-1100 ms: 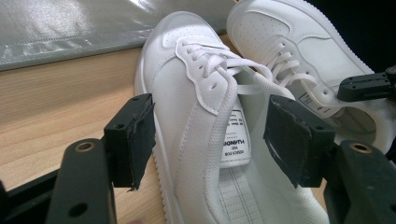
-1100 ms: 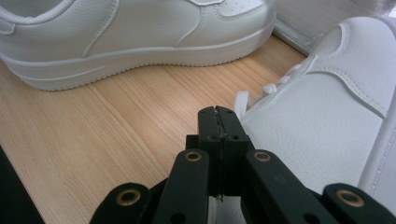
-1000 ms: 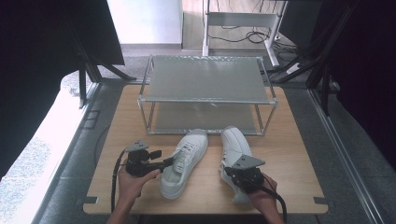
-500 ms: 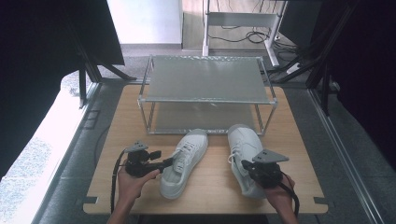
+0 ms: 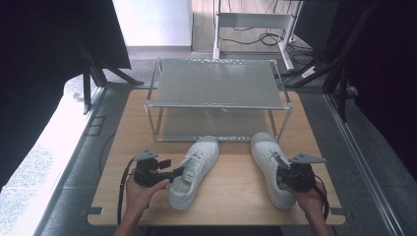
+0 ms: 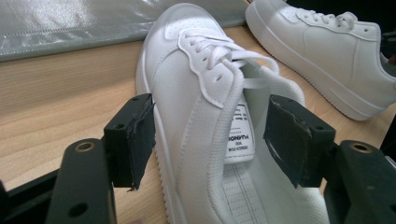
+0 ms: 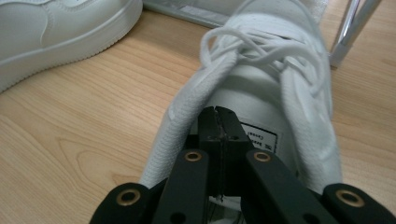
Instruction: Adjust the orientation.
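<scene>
While the person is working at the wooden table (image 5: 231, 194), 2 white sneakers are lying in front of the metal shoe rack (image 5: 216, 83), toes pointing toward its lower shelf, which suggests both are being readied to go onto it. The left gripper (image 5: 178, 173) is hovering at the left sneaker (image 5: 194, 169), its jaws standing wide on either side of the collar wall: in the left gripper view 1 pad (image 6: 135, 140) is sitting outside the shoe and the other (image 6: 292, 137) is over the opening, neither pressing yet. That straddle looks like preparation for a pinch on the collar, the easiest edge to grab on a soft shoe.

The right gripper (image 7: 219, 123) is closed completely, its 2 pads meeting inside the mouth of the right sneaker (image 5: 270, 164); whether any collar fabric is pinched between them I cannot tell. Sitting inside the shoe, the closed tip is probably serving as a hook or pusher for steering it.

Compared with the high view 1 second ago, the right sneaker and the right hand are now lying farther toward the table's right edge, opening a wider gap between the 2 shoes. The left sneaker and left gripper are sitting where they were, jaws equally wide.
</scene>
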Motion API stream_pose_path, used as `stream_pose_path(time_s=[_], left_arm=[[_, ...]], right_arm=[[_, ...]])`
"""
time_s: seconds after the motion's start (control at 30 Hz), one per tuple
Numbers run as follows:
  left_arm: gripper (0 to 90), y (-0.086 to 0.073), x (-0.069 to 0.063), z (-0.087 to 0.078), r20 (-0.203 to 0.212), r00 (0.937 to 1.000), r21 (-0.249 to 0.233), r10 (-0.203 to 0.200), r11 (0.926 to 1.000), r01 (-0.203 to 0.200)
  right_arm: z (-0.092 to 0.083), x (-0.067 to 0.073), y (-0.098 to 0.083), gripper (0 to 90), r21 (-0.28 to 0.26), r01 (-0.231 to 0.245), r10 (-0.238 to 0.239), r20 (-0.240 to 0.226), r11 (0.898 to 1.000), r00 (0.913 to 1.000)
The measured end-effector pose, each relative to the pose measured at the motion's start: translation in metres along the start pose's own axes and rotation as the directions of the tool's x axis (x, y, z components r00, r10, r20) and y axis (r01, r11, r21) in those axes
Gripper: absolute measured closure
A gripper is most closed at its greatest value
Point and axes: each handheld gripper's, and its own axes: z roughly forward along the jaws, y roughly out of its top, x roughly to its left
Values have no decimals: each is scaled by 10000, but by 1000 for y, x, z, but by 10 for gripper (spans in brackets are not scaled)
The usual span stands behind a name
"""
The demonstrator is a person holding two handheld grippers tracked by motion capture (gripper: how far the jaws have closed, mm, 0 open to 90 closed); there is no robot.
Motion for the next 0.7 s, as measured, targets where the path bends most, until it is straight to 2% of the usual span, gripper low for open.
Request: stream_pose_path(time_s=[0.03,0.13,0.2,0.23,0.27,0.3,0.37,0.4,0.43,0.47,0.5,0.53,0.57,0.6,0.63,0.7], left_arm=[[337,0,0,-1,-8,10000,-36,-12,10000,12],[338,0,2,-4,-48,9999,-152,-144,9998,143],[338,0,3,-5,-62,9998,-197,-172,9997,171],[338,0,3,-6,-47,9998,-208,-185,9996,184],[338,0,3,-6,-41,9998,-243,-202,9995,201],[338,1,3,-7,-30,9998,-270,-191,9995,190],[339,1,2,-8,-6,9998,-279,-187,9994,187],[339,1,2,-8,-6,9998,-279,-187,9994,187],[338,1,1,-7,4,9999,-260,-172,9995,172],[339,1,1,-7,4,9999,-260,-172,9995,172],[339,1,1,-8,22,9999,-257,-167,9995,168],[339,0,1,-8,38,9998,-261,-192,9995,193],[339,0,1,-8,27,9998,-260,-196,9995,197],[339,0,1,-8,27,9998,-260,-196,9995,197],[339,0,2,-9,27,9998,-279,-186,9994,187],[339,0,2,-9,33,9998,-292,-221,9993,222]], right_arm=[[0,0,0,900,0,0,0,0,10000,10000],[-4,5,0,895,-381,193,-177,417,9991,9990],[-9,5,1,890,-577,112,-90,391,9983,9992],[-20,6,3,890,-954,123,-69,560,9954,9984],[-20,6,3,890,-954,123,-69,560,9954,9984],[-32,9,6,889,-1387,39,11,360,9903,9994],[-40,18,9,888,-1605,234,-208,179,9868,9996],[-40,18,9,888,-1605,234,-208,179,9868,9996],[-44,32,13,885,-1584,623,-624,46,9854,9980],[-44,40,13,881,-1577,757,-771,-28,9846,9970],[-44,40,13,881,-1577,757,-771,-28,9846,9970],[-40,54,11,875,-1419,1060,-1088,-121,9842,9940],[-37,61,9,875,-1273,1247,-1269,-96,9840,9919],[-37,61,9,875,-1273,1247,-1269,-96,9840,9919],[-31,71,3,875,-962,1502,-1514,-47,9840,9885],[-28,74,0,876,-821,1538,-1546,-37,9847,9880]])
